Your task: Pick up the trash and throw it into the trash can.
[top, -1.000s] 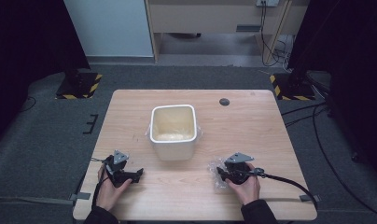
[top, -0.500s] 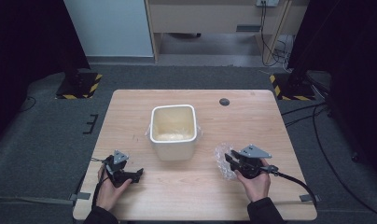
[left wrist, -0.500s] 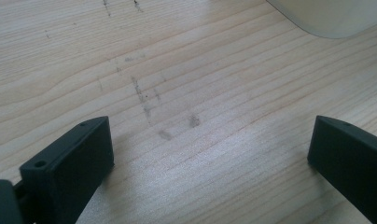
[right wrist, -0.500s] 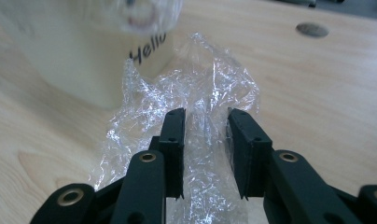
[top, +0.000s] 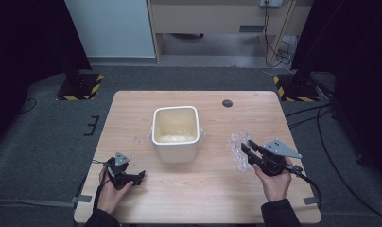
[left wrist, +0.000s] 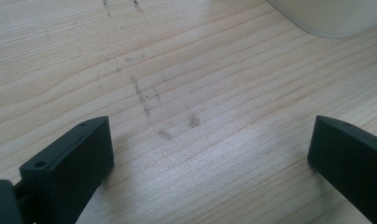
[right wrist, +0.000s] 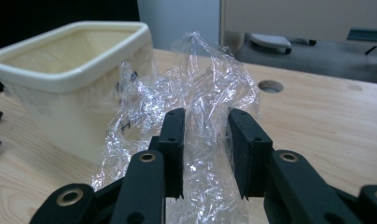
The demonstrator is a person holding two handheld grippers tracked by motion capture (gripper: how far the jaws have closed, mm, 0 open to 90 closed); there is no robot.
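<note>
No text, label, brand, number or readable sign can be made out in any of the views. The only markings seen are the yellow-and-black hazard stripes [top: 80, 90] on the dark floor plates beside the desk, and these carry no lettering.
</note>
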